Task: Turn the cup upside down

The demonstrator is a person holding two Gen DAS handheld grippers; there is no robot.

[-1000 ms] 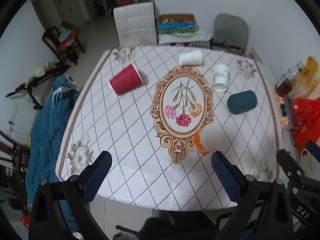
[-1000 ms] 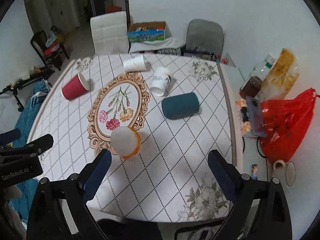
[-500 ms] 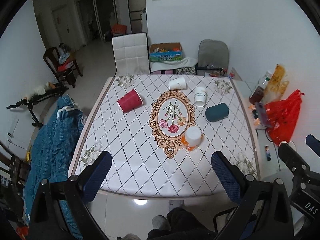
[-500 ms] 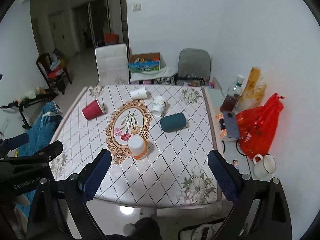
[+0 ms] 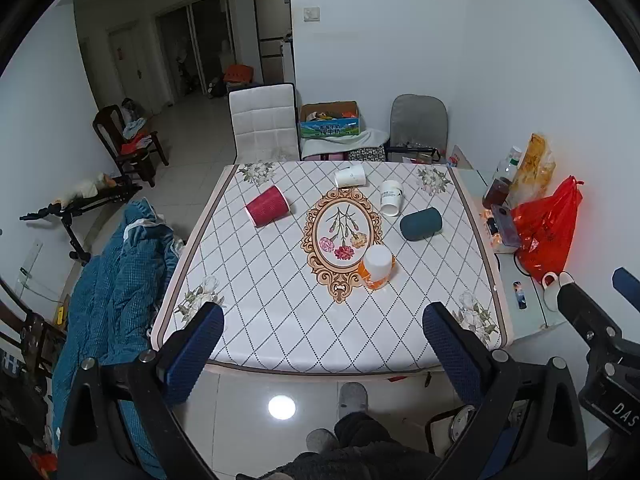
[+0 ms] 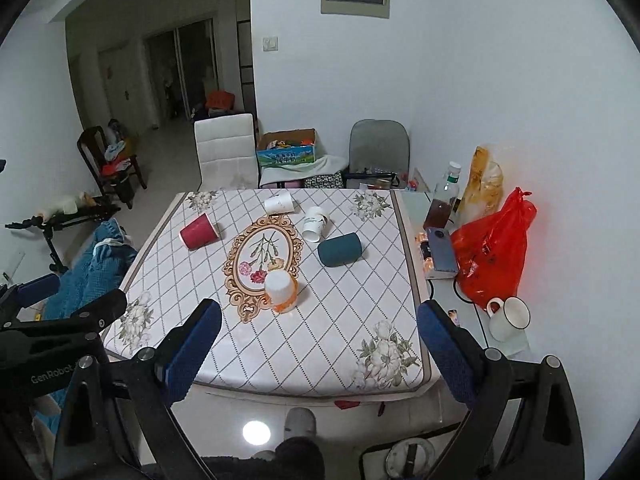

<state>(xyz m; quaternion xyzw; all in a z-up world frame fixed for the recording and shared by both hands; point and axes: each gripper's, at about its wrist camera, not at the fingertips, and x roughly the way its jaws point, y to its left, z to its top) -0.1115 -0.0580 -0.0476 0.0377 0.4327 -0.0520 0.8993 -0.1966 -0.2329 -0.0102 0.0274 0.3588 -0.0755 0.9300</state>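
Note:
An orange cup stands upside down on the table, white base up, at the lower right of the oval flower print. A red cup, a dark teal cup and two white cups lie on their sides. My left gripper and right gripper are open and empty, held high and back from the table's near edge.
A side table at the right holds a red plastic bag, a phone, a bottle and a white mug. Chairs stand behind the table. A blue blanket lies at the left.
Both grippers have pulled up and back from the table, so the whole table and room now show. The cups have not moved.

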